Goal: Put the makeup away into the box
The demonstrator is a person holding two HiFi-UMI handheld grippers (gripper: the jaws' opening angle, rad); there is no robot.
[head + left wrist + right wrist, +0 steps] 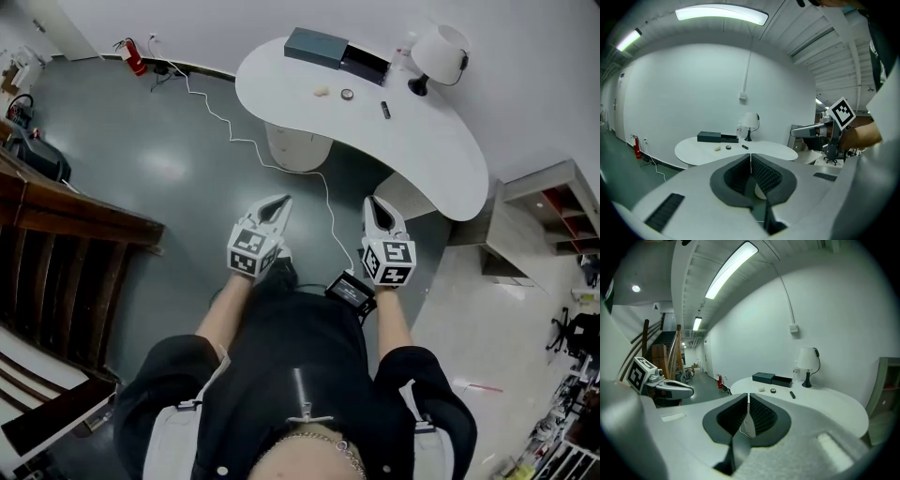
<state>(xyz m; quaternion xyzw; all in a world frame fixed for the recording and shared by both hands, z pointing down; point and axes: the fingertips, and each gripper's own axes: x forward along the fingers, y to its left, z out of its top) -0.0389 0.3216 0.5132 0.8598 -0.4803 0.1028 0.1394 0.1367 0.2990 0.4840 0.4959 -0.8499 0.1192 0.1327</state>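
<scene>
Pretty bare room: plain white walls [684, 93], glossy dark grey-green floor [141, 169], one long fluorescent ceiling tube [722, 14] lit up. A curvy white table [441, 159] stands by the wall with a white-shaded lamp [439, 52] on it. There's a red fire extinguisher [134, 58] by the wall and a dark wooden stair railing [66, 272] on the left.

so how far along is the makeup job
Nothing looks done: the pale piece, round piece and dark stick lie on the table, outside the open box. Nothing is in hand: left claw and right claw are shut, empty and short of the table. All three are left.
</scene>
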